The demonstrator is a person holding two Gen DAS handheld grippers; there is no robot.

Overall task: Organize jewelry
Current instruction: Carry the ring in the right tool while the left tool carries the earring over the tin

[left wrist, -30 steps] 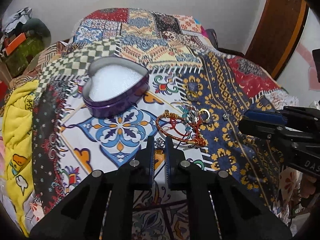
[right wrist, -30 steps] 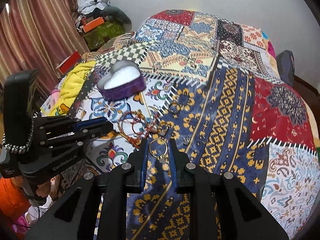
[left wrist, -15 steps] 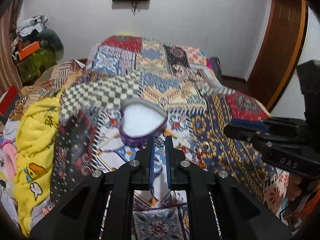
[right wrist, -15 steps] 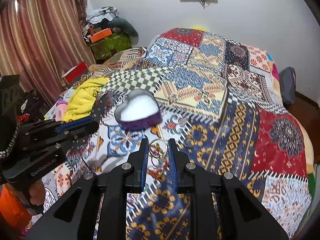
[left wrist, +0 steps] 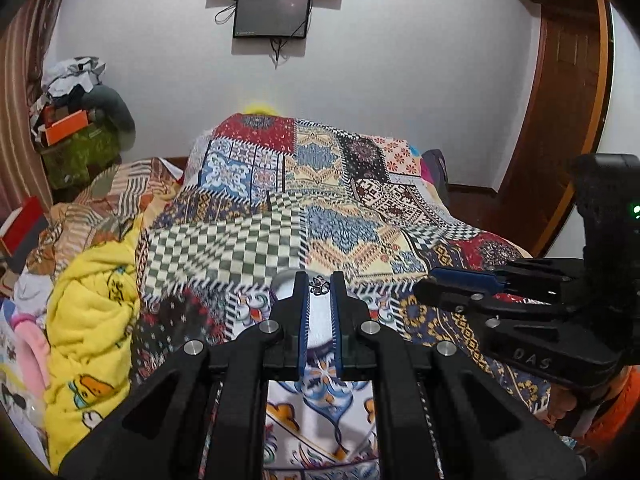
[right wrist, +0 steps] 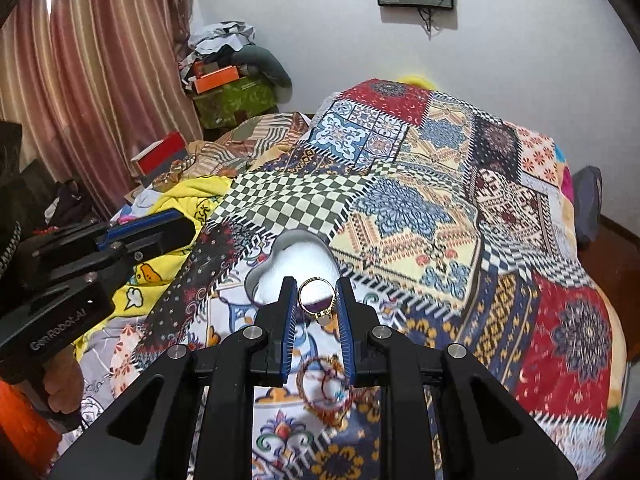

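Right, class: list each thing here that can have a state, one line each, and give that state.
left gripper: shut on a small silver ornament
right gripper: shut on a gold ring
heart-shaped box: open, no lid on, white lining showing
red and gold bangles: lying loose on the bedspread
wall screen: dark, looks off

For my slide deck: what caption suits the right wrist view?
Right claw holding a gold ring above the heart-shaped box.
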